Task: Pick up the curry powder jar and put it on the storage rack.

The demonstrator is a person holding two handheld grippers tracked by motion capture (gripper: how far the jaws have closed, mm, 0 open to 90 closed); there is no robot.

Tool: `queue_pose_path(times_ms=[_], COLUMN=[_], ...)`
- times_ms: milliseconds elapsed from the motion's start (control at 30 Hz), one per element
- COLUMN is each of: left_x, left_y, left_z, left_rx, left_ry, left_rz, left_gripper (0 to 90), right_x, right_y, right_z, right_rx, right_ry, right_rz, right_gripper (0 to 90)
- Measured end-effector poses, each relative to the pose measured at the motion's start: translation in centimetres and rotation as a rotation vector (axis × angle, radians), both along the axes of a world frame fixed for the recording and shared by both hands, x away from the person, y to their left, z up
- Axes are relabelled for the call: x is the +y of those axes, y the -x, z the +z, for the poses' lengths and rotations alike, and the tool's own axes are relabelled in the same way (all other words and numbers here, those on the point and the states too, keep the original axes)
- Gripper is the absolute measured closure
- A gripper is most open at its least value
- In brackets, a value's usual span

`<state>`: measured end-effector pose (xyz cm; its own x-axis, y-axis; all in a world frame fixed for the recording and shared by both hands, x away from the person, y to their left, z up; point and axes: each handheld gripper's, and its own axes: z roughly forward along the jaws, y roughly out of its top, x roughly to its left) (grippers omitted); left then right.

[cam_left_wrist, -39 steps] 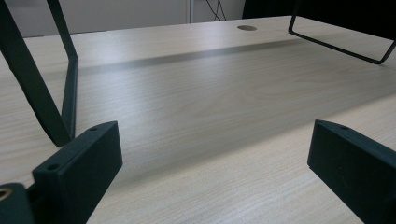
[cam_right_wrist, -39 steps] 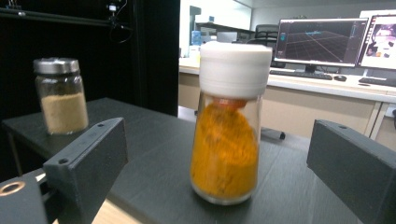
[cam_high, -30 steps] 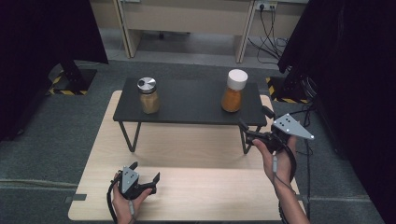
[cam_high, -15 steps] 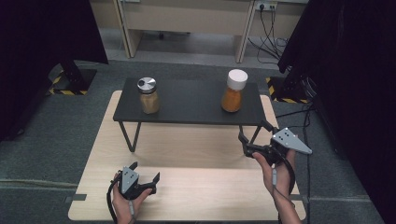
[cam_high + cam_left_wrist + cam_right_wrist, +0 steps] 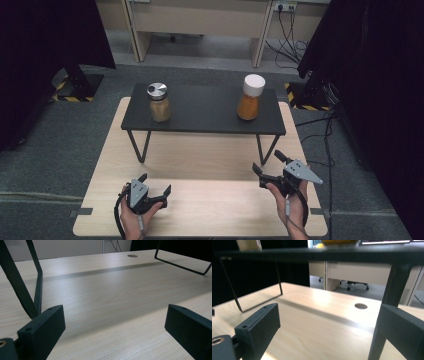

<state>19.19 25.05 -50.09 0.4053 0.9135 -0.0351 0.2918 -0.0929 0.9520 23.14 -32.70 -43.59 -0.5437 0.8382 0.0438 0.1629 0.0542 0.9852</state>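
A jar with a silver lid [image 5: 159, 102] stands at the left of a black raised shelf [image 5: 205, 116]. At the shelf's right stands a jar with a white lid and orange contents [image 5: 250, 97]. My left gripper [image 5: 156, 184] is held low over the wooden table [image 5: 200, 200] near its front left, jaws open and empty [image 5: 112, 332]. My right gripper [image 5: 268, 163] is open at the front right, just below the shelf's right leg [image 5: 390, 282]. From the right gripper view the orange jar's base [image 5: 339, 242] peeks above the shelf edge.
The shelf stands on thin black wire legs [image 5: 137, 147] on the table. A round cable hole [image 5: 361, 306] lies in the tabletop. Desks [image 5: 200, 20] stand behind, black curtains [image 5: 380, 75] hang at both sides, and cables [image 5: 325, 130] run on the floor at right.
My right gripper has moved back toward me and down, away from the shelf's right end. The left gripper has barely moved.
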Motion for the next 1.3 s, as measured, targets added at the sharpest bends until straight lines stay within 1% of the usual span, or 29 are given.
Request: queue_pose_path(times_ms=[67,267,300,433,567,800,867,1033,1300], left_x=[0.0,-0.1,-0.1,0.0,0.0,0.0,0.0,0.0,-0.1], left_y=[0.0,0.1,0.1,0.1,0.1,0.1,0.1,0.1,0.2], left_z=[0.0,0.0,0.0,0.0,-0.1,-0.1,-0.1,-0.1,-0.1], left_rx=[-0.001,-0.002,-0.003,-0.004,-0.004,-0.004,-0.004,-0.004,-0.007], left_ry=[0.0,-0.003,-0.002,0.0,0.002,0.001,0.001,0.0,0.0], left_rz=[0.001,0.001,0.001,0.001,0.002,0.001,0.001,0.002,0.003], left_gripper=[2.3,2.3,2.3,2.3,2.3,2.3,2.3,2.3,2.3], right_x=[-0.1,0.0,0.0,0.2,0.3,0.3,0.3,0.2,0.3], right_y=[0.2,0.9,1.0,1.4,1.7,2.4,2.5,2.9,3.2], right_z=[-0.7,-2.0,-2.1,-2.9,-3.7,-5.0,-5.2,-5.4,-5.5], right_rx=[0.008,-0.011,-0.018,-0.024,-0.002,0.033,0.045,0.058,0.086], right_ry=[-0.003,-0.012,-0.009,-0.007,0.007,0.015,0.025,0.038,0.047], right_rz=[0.0,-0.011,-0.012,-0.014,-0.017,-0.024,-0.019,-0.017,-0.016], right_gripper=[5.0,5.0,5.0,5.0,5.0,4.8,4.8,4.7,4.6])
